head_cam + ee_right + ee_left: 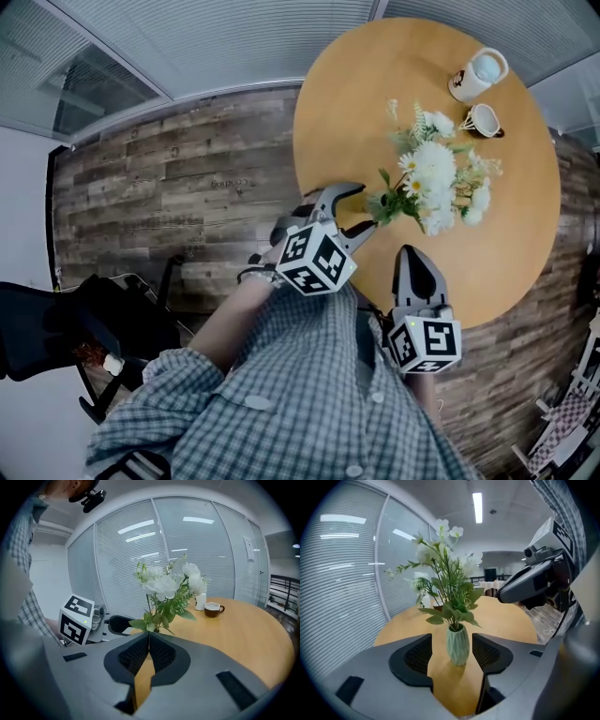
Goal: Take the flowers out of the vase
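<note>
Flowers (436,178) are in the vase (458,644), which stands upright on the round wood table (356,84), on the side nearer the person. White cup (478,73) and a mug (483,120) sit at the far edge, well apart from the vase, no interference.

L side: left gripper (366,208) has jaws spread, with the vase body between the pads. There's a gap on both sides in the left gripper view, so no contact afaict.

R side: right gripper (149,637) has jaws pressed together with nothing in them. Tips point at the lower foliage, near it but short of the stems.

Handling, my read:
- Vase is small, ribbed and prob glazed, so light, slippery and tippy. Bouquet is top-heavy and spreads wider than the base.
- Stems are thin and bendy, leaves and blooms soft. Don't pinch the heads, they'll crush or shed.
- If stems fit tight in the neck, the vase lifts with them unless it's held down.

Where to grab: L closes on the vase mid-body, across the ribs, firm but not hard. R has to open first, then take the stem bundle just above the vase mouth, below the leaf cluster, and pull straight up along the vase axis. Task not started, nothing gripped yet.
</note>
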Demonstrator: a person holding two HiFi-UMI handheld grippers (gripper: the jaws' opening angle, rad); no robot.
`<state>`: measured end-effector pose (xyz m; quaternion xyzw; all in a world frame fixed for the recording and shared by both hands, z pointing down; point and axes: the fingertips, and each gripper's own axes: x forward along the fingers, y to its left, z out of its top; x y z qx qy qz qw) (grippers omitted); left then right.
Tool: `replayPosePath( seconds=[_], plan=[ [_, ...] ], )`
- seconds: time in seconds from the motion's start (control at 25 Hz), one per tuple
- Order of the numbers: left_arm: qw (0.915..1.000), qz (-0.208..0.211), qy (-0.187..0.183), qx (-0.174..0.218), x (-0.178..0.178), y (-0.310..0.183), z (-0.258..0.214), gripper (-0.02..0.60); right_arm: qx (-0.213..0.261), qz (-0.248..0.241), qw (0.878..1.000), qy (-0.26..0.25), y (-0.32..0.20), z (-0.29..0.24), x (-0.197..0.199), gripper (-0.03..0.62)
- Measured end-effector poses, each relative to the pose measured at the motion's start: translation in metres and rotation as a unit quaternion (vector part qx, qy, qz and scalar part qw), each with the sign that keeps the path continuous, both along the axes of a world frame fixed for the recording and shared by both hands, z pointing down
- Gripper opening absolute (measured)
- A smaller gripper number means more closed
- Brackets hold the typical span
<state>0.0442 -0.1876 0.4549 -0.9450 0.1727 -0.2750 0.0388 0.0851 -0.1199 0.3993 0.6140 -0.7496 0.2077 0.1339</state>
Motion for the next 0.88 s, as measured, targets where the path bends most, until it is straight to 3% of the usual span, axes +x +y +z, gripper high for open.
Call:
replayPosePath(
  seconds=[0.4,0.64,0.88],
  plan=[
    [0.9986,-0.010,0.002,-0.051,0.027,-0.002,0.041,0.279,-0.018,-0.010,1.000,0.016,-0.002,0.007,0.007,0.011],
    [0.9983,-0.012,-0.003,-0.057,0.033,-0.001,0.049,0.279,-0.028,-0.017,0.999,0.019,-0.003,0.014,0.005,0.009],
    [0.9977,-0.034,0.009,-0.057,0.031,-0.006,0.050,0.230,-0.031,-0.028,0.999,0.022,-0.006,0.019,0.000,0.011]
  ],
)
